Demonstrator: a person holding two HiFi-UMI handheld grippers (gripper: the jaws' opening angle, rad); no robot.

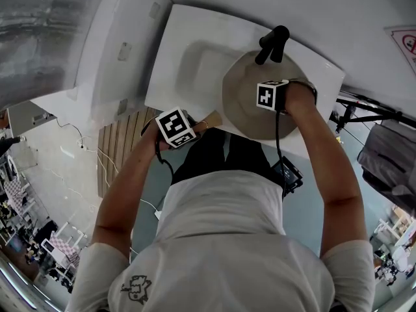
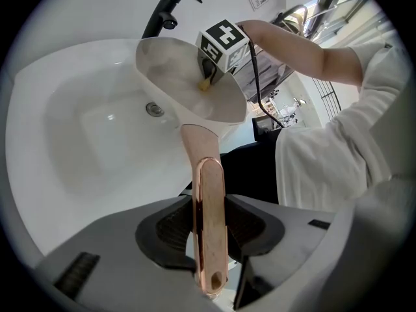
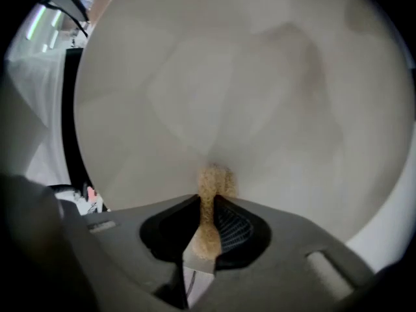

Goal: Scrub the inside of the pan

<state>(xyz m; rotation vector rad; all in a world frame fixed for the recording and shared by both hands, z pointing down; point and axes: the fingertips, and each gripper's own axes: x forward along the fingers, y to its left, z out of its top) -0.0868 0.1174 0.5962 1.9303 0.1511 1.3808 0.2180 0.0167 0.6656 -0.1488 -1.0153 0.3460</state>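
**Desk:** Where is the pan right now?

**Me:** I have the pan [image 1: 242, 99] lifted over the white sink [image 1: 188, 51], toward its right side. Its far rim is close under the black tap [image 1: 273, 43]. It is tipped rather than level, and the head view looks down into its pale inside.

**Desk:** What is your left side doing?

**Me:** My left gripper [image 2: 209, 229] is clamped on the copper-coloured handle [image 2: 208, 194]. Both dark pads press its sides. The end with the hanging hole sticks out toward the camera, and the handle runs up from the jaws to the bowl of the pan.

**Desk:** And the right?

**Me:** My right gripper [image 3: 207, 223] is pinched tight on a small tan scrub pad [image 3: 211, 184]. The pad pokes out past the jaw tips, and its front end looks pressed against the pan's inner wall. That wall fills nearly the whole right gripper view.

**Desk:** Can you see that contact from the other side?

**Me:** Yes. In the left gripper view the pad shows as a yellowish bit against the inside, just below the right gripper's marker cube [image 2: 224, 43]. The sink's drain [image 2: 154, 109] sits below the pan, apart from it.
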